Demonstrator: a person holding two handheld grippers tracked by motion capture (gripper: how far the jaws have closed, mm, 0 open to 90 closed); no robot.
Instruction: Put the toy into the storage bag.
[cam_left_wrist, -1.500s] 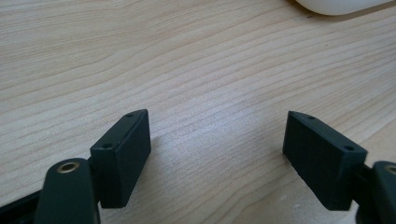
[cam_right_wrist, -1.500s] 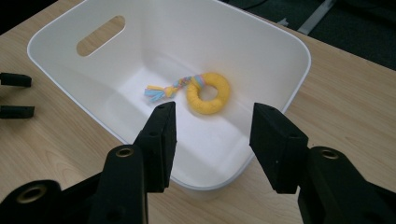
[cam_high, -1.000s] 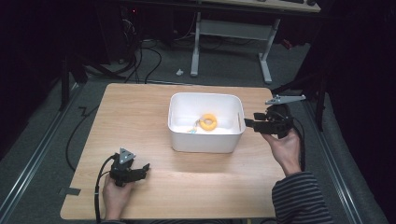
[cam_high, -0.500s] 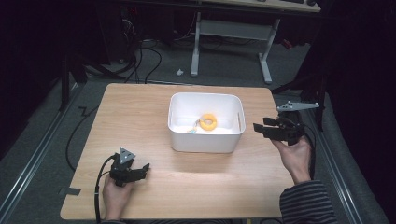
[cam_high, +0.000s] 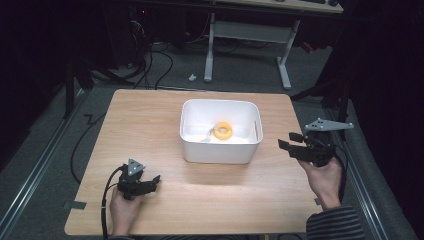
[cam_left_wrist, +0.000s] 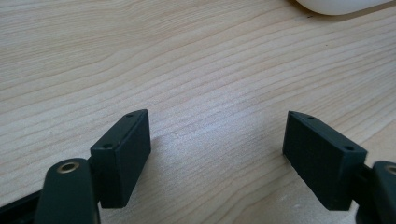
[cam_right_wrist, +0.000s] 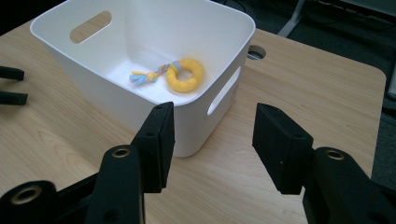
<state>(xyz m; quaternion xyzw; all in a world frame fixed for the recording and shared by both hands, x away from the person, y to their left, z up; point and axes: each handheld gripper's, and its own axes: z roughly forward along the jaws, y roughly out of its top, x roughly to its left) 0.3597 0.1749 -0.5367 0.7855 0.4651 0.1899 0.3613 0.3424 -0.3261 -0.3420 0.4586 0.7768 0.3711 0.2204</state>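
One toy lies in the white bin (cam_high: 220, 148) — a yellow ring (cam_right_wrist: 185, 74) with a short braided tail (cam_right_wrist: 147, 74) of pastel cord, resting on the bin's floor. Seen along the right gripper (cam_right_wrist: 212, 135), it sits ahead of the jaws and slightly to their left, beyond the bin's near wall and below its rim. Those jaws stand partly spread with nothing between them, held off the bin's corner above the table (cam_high: 150, 120). The left gripper (cam_left_wrist: 217, 154) hovers low over bare wood with its jaws wide apart and empty; from the high view the bin stands well apart from it, ahead and to its right.

The ring looks like plush or soft foam, so I would judge it light, squashy and not at all fragile — a firm pinch should do it no harm. Its surface appears matte rather than slick, so slipping seems unlikely. The best hold is probably across the ring's band, one pad inside the hole and one outside, or else across the whole ring if the jaws open further. The braided tail is limp; taken there, the toy would likely dangle and swing. The bin's tall walls call for a reach from above. The bin itself looks like thin, smooth plastic that may slide on the wood if nudged.
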